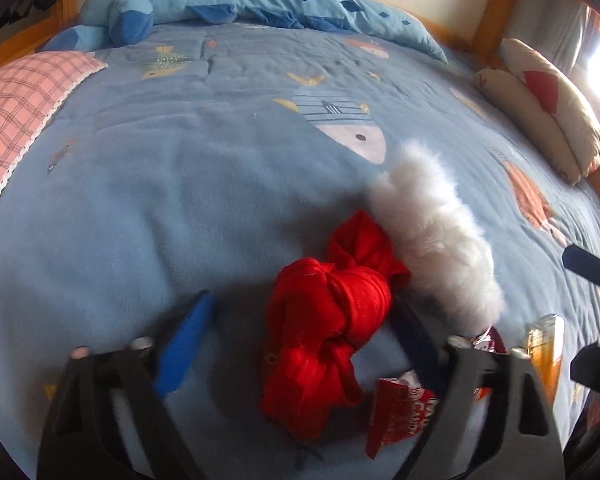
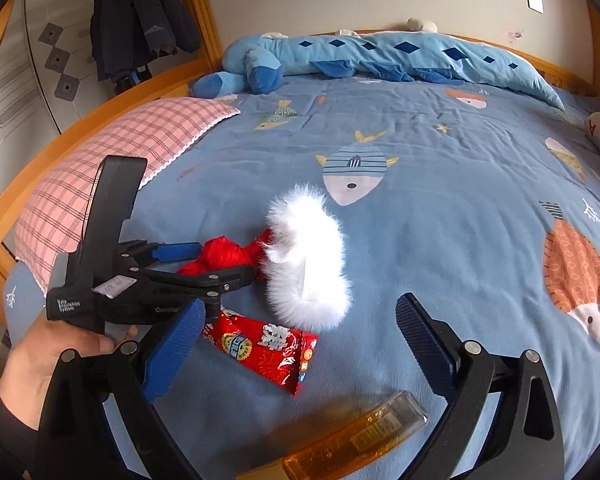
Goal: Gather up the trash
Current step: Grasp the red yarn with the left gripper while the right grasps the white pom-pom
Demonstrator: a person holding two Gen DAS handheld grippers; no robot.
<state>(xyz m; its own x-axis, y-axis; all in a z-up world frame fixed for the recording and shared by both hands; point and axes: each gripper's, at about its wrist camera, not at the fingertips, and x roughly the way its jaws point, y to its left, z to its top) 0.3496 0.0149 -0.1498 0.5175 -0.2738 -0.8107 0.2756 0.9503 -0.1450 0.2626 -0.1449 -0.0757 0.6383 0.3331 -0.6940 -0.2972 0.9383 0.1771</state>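
Note:
A knotted red cloth (image 1: pixel 328 320) (image 2: pixel 220 256) lies on the blue bedspread (image 1: pixel 180 200). My left gripper (image 1: pixel 302 302) (image 2: pixel 212 262) straddles it, jaws open; the left pad (image 1: pixel 184 344) stands clear of the cloth, while the right finger is close beside it. A white fluffy band (image 1: pixel 432 216) (image 2: pixel 308 256) rests against the cloth. A red snack wrapper (image 2: pixel 260 344) (image 1: pixel 404 408) and an orange clear wrapper (image 2: pixel 360 436) (image 1: pixel 548 352) lie nearer. My right gripper (image 2: pixel 300 348) hovers open above both wrappers, holding nothing.
A pink checked pillow (image 2: pixel 120 160) lies at the left, a blue plush toy (image 2: pixel 340 56) along the headboard, and cream cushions (image 1: pixel 548 108) at the right. A wooden bed frame (image 2: pixel 80 116) rims the bed. A hand (image 2: pixel 52 360) holds the left gripper.

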